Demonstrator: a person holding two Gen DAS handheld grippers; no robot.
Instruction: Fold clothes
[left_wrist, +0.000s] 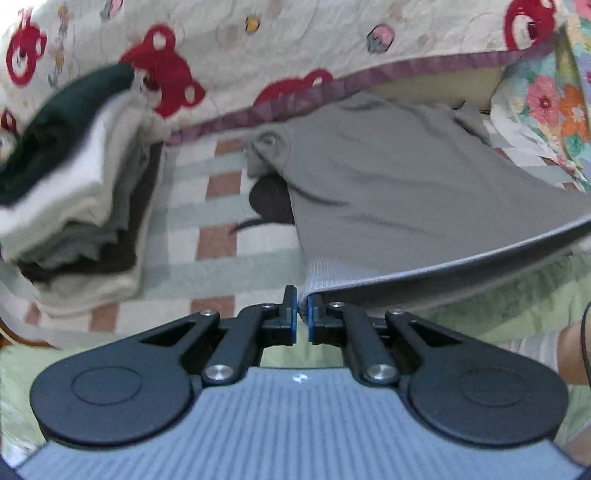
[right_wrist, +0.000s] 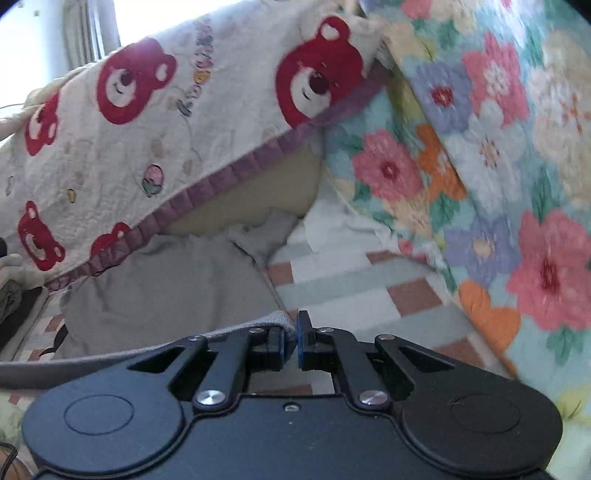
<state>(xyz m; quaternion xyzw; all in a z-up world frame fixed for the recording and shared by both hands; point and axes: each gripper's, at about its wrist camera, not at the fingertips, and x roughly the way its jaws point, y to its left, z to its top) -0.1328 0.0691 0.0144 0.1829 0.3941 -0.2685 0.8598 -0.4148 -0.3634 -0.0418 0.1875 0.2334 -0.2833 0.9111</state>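
Checked bedding (left_wrist: 221, 240) carries a grey garment (left_wrist: 388, 177), its hem corners clamped by the left gripper (left_wrist: 303, 310) and right gripper (right_wrist: 293, 338), beside stacked folded clothes (left_wrist: 74, 206).

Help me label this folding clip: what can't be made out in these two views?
- Folded stack, left wrist view: blurred, so its pieces can't be counted.
- Grey garment, left wrist view: far end runs under the bear quilt.
- Dark shape beneath the garment: mostly covered, unidentifiable.

Matt grey knit garment (left_wrist: 388, 192); quilted cotton blanket (left_wrist: 295, 55).
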